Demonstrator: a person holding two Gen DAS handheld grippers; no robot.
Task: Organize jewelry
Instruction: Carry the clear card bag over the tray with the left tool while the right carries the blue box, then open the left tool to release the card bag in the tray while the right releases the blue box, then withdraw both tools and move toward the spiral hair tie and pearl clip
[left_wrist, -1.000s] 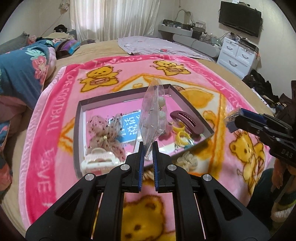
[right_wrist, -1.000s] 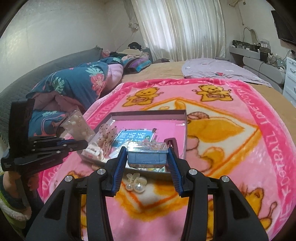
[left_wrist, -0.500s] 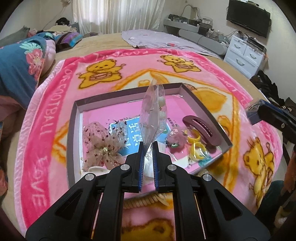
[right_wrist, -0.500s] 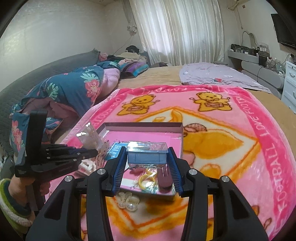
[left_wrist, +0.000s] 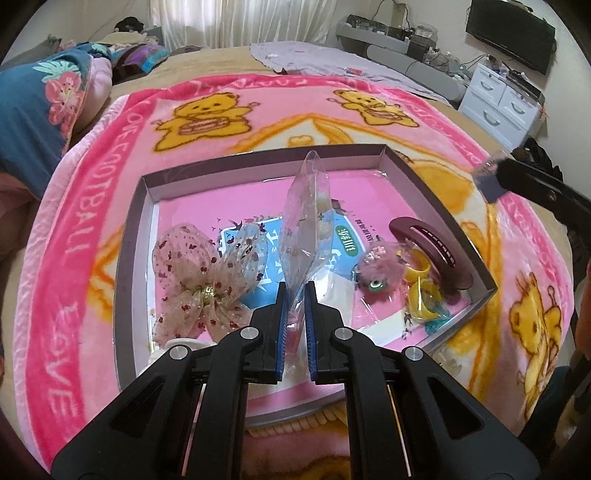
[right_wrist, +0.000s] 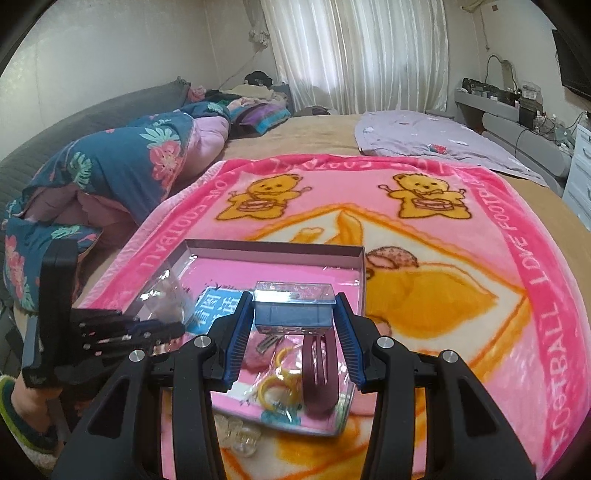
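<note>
Left gripper (left_wrist: 294, 291) pinching clear bag (left_wrist: 304, 218) of pearl pieces above tray (left_wrist: 135, 236); right gripper (right_wrist: 293, 325) clamped on small clear box (right_wrist: 293, 306) over the tray's near corner. Probably carrying both into the tray; next, lowering and releasing onto bare pink floor. Farther out, blanket (right_wrist: 546, 295) reading "LOVE FOOTBALL".

A clear bag (left_wrist: 304, 225), seemingly holding pearl pieces, is standing upright over the shallow tray (left_wrist: 135, 229); a small clear box (right_wrist: 293, 308) is hanging level above it.
</note>
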